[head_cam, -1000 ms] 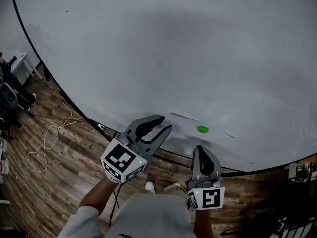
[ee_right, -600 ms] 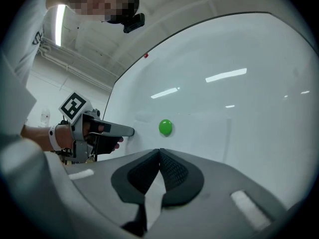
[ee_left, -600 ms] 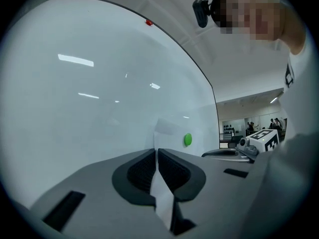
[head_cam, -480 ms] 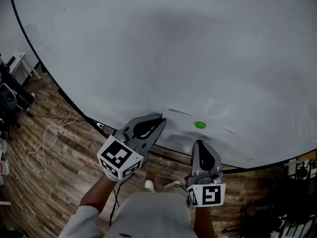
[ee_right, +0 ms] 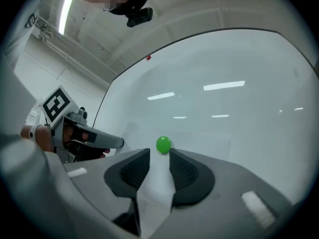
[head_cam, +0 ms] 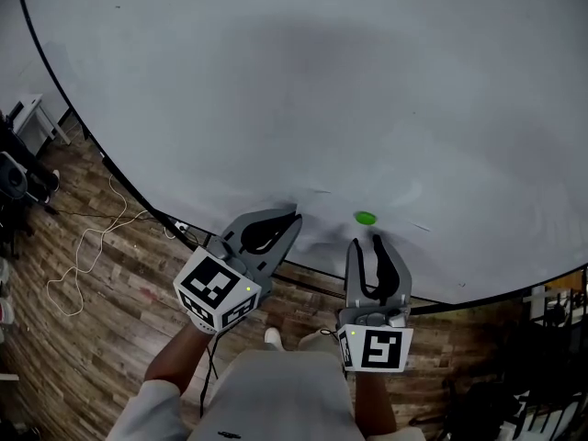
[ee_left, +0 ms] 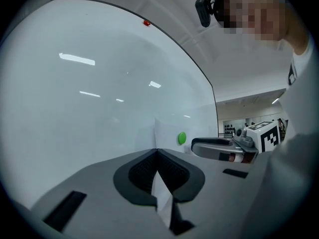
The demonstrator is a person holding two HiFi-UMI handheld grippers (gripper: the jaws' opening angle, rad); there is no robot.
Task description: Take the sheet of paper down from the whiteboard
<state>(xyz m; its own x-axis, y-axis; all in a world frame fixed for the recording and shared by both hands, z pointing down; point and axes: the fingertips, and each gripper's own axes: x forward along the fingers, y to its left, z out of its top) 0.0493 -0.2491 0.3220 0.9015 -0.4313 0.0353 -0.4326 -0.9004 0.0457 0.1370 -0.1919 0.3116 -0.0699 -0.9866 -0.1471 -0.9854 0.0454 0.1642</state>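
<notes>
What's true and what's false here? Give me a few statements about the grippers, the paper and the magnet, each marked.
1. The left gripper is shut on the paper. True.
2. The right gripper is clamped on the magnet. False: its jaws have just been opening and stand apart, the magnet just past their tips. Paper shows in the gap, and nothing is pinched.
3. The magnet on the paper is blue. False: it is green.
4. The magnet sits on the paper against the whiteboard. True.
</notes>
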